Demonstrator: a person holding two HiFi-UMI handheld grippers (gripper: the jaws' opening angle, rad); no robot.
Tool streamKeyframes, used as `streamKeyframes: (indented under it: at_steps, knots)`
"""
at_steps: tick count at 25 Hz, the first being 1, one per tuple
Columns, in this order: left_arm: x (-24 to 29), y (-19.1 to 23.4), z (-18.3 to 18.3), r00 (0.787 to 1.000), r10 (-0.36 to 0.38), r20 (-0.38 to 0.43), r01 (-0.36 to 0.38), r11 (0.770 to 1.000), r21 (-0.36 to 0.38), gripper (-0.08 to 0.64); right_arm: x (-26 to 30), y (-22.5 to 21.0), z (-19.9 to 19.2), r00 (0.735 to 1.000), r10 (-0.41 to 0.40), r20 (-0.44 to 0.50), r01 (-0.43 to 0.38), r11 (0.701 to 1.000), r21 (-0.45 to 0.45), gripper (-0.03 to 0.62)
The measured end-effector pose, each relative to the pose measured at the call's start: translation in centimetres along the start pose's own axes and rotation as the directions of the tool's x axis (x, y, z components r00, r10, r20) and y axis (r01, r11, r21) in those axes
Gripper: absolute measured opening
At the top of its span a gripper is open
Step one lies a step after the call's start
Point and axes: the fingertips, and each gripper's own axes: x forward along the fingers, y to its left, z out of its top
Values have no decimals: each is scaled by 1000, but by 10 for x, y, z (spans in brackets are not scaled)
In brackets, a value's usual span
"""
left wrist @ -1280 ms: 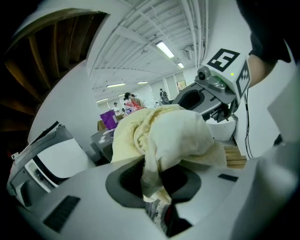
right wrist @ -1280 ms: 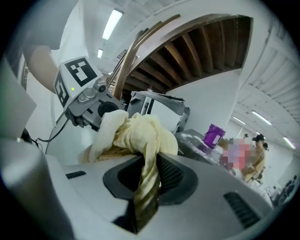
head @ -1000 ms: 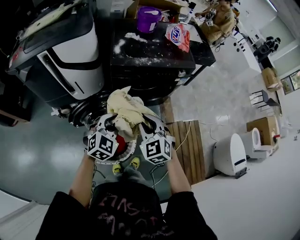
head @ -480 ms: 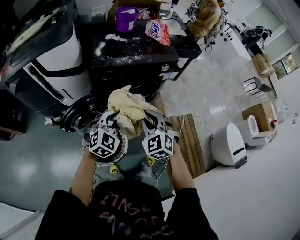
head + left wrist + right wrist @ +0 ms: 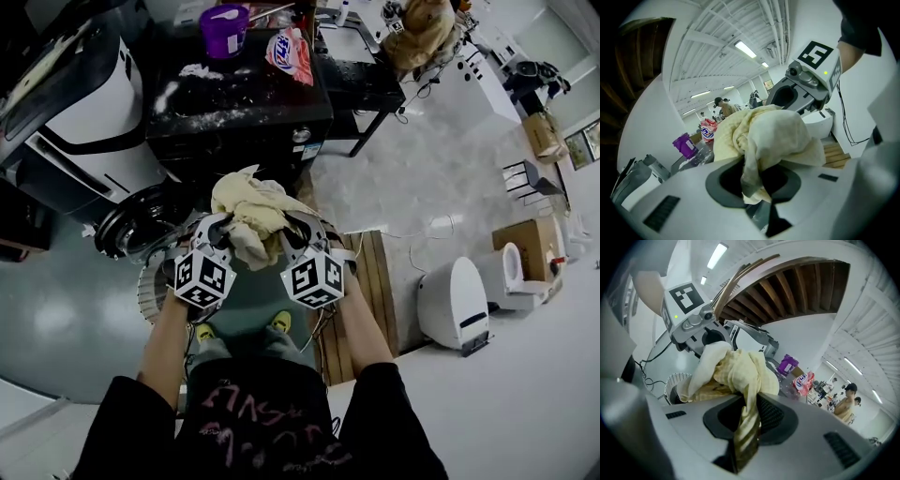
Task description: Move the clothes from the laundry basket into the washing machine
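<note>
The cream garment (image 5: pixel 248 208), pinched thinly by left tool (image 5: pixel 221 236) and right tool (image 5: pixel 292 234), could be dropped before the washing machine (image 5: pixel 131 225).

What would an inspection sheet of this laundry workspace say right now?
Surface: glossy grey floor; black table dusted with white powder.
Job's things: crumpled pale yellow cloth held up; white slotted laundry basket below; white-and-black washing machine at left.
Clutter: purple tub, red-and-white detergent bag on the table.
Grippers: left hand-held gripper and right hand-held gripper both shut on the cloth.
Cables: thin black cable trailing beyond the cloth.
Surroundings: wooden slatted pallet, white toilet, cardboard box.
</note>
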Motion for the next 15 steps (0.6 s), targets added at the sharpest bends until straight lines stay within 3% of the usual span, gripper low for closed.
streamKeyframes:
  at_steps: [6,15]
  knots:
    - [28,-7,19,998,25,-55,-24,1000,13,84,0,-29,-27,998,68,17,-67,997,-48,72]
    - [40,-4,3,995,27,-101,-26,1000,11,84,20,-24,-37,994,114,3,-113,990,-79,72]
